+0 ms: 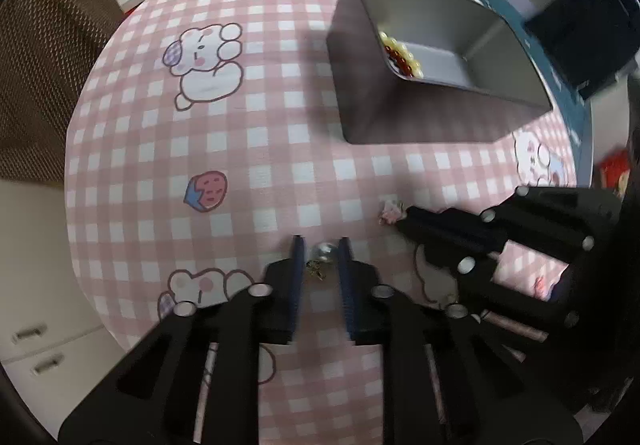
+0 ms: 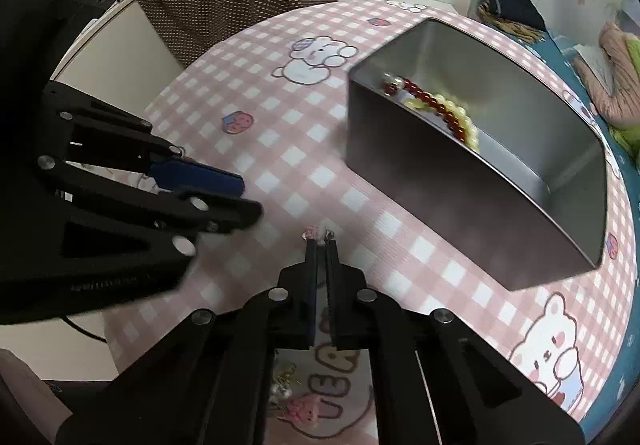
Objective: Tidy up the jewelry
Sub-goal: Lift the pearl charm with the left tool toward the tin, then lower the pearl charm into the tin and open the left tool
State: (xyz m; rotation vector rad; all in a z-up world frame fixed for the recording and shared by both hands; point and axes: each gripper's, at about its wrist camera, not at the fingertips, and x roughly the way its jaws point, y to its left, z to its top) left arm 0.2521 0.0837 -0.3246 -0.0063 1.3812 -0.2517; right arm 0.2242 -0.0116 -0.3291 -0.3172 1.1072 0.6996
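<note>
The left gripper is hovering low over the desk with its jaws released, and a small silvery earring with a gold hook is lying on the checked cloth right between them, apparently not yet pinched. Just to the right, the right gripper is sitting with its jaws clenched on a tiny pink-and-white trinket, which is poking out just past the tips and looks to be resting at cloth level. Further ahead of both sets of jaws and off to the right, the grey metal box is standing open, with a red and cream bead bracelet already lying in its near-left corner. The risks look plain enough: the left jaws may be closing on cloth instead of the slim earring and dragging it, and the trinket, held only by its edge, could be slipping free during the lift toward the box.
</note>
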